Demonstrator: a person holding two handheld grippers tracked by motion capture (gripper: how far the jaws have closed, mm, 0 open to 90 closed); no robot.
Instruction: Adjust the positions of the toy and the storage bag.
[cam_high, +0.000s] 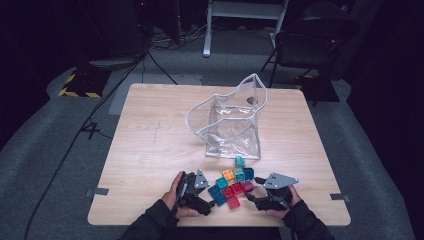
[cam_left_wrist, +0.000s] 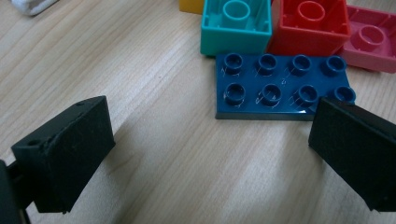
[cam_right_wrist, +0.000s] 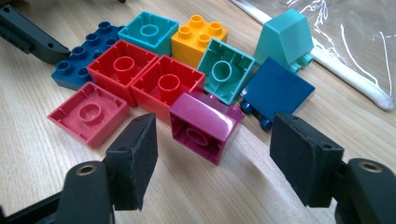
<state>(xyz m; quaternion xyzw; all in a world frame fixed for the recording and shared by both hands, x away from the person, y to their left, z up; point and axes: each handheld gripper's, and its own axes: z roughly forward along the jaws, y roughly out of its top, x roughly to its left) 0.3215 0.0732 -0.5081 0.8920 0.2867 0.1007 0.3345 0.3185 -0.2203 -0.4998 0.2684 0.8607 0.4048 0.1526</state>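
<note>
Several toy bricks (cam_high: 232, 185) lie clustered near the table's front edge, between my two grippers. My left gripper (cam_high: 212, 195) (cam_left_wrist: 210, 149) stands open over bare wood, with a dark blue eight-stud plate (cam_left_wrist: 280, 86) just ahead and its right pad (cam_left_wrist: 355, 154) by the plate's near right corner. Beyond the plate lie a teal brick (cam_left_wrist: 236, 25), a red brick (cam_left_wrist: 310, 25) and a pink one (cam_left_wrist: 371, 39), all upside down. My right gripper (cam_high: 252, 192) (cam_right_wrist: 212, 158) is open, and a magenta brick (cam_right_wrist: 205, 123) lies on its side just ahead of the gap, untouched by either pad.
A clear plastic bag (cam_high: 230, 122) with white piping stands open behind the bricks, mid-table. In the right gripper view two red bricks (cam_right_wrist: 144, 77), a yellow brick (cam_right_wrist: 198, 35) and a teal sloped piece (cam_right_wrist: 285, 39) crowd behind the magenta one. A chair (cam_high: 315, 40) stands beyond the table.
</note>
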